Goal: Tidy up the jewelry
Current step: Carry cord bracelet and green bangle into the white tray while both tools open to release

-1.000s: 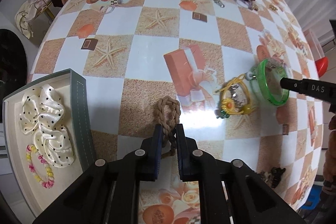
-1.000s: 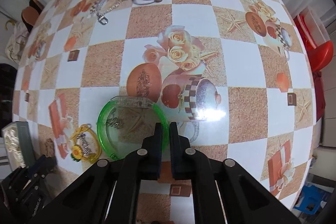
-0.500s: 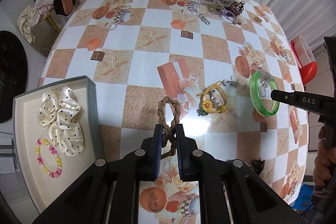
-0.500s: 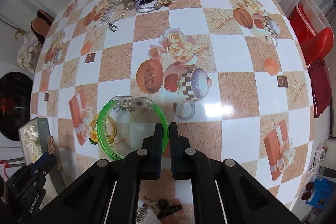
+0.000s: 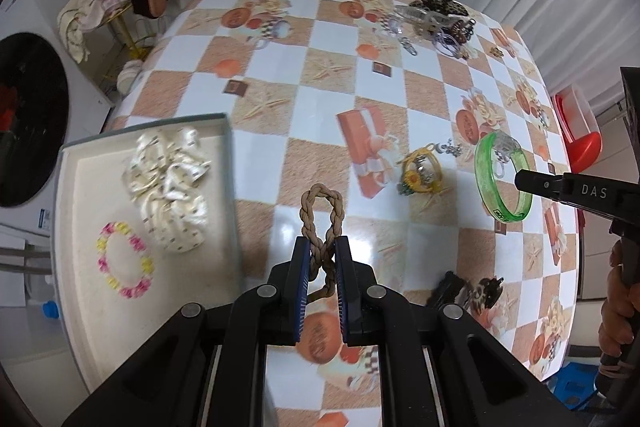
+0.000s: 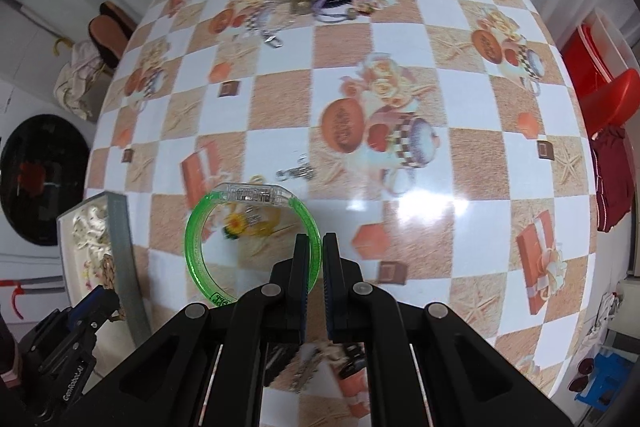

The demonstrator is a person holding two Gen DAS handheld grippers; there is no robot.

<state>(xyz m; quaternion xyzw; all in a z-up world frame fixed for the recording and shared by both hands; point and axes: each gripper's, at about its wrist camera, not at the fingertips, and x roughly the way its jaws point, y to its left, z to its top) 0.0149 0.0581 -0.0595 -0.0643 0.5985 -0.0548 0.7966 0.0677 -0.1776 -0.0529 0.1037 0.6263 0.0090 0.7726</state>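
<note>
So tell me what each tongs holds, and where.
Left tongs: brown braided loop, pinched at its crossing. Right tongs: green bangle, by its rim.

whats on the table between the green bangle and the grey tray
In the left wrist view, a yellow sunflower ring charm lies on the tablecloth between the green bangle and the tray. The brown rope loop held in the left gripper also hangs across that stretch.

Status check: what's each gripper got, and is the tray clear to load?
Left gripper shut on rope bracelet. Right gripper shut on green bangle. Tray holds scrunchie, bead bracelet; room left.
</note>
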